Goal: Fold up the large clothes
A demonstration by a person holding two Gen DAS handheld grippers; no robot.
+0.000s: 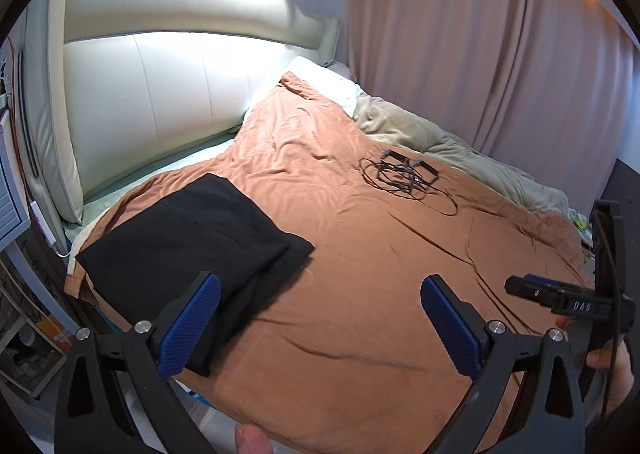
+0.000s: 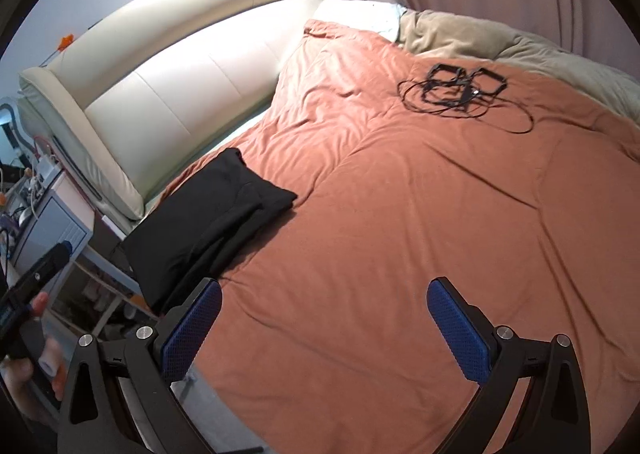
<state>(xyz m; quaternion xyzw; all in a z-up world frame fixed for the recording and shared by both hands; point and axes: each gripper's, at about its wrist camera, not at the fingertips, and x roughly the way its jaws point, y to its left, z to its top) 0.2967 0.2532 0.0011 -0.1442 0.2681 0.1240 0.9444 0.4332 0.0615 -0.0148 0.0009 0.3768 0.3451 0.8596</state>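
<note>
Left gripper [image 1: 320, 318]: spread wide, nothing between its blue-padded fingers [image 1: 192, 324]; it hovers above the near edge of the bed.
Right gripper [image 2: 324, 328]: likewise wide apart and holding nothing, blue-padded fingers [image 2: 458, 334] over bare blanket.
Folded black garment [image 1: 188, 250]: lies flat on the orange blanket near the bed's left edge, folded into a rough rectangle with layered edges at its right side.
Garment versus left fingers: in the left wrist view its near corner runs behind the left-hand finger; the right-hand finger is well apart from it. Whether the finger touches the cloth cannot be told.
Garment versus right fingers: in the right wrist view the garment [image 2: 208, 221] sits ahead and to the left, its near end just beyond the left-hand finger tip, outside the gap.
Orange blanket [image 1: 380, 274]: covers most of the bed, wrinkled.
Black cable bundle [image 1: 408, 173]: tangled on the blanket far from the garment, toward the curtain side.
Beige comforter [image 1: 440, 141]: bunched along the far side.
Headboard [image 1: 160, 85]: cream, padded.
Curtain [image 1: 480, 53]: pinkish, hanging behind the bed.
</note>
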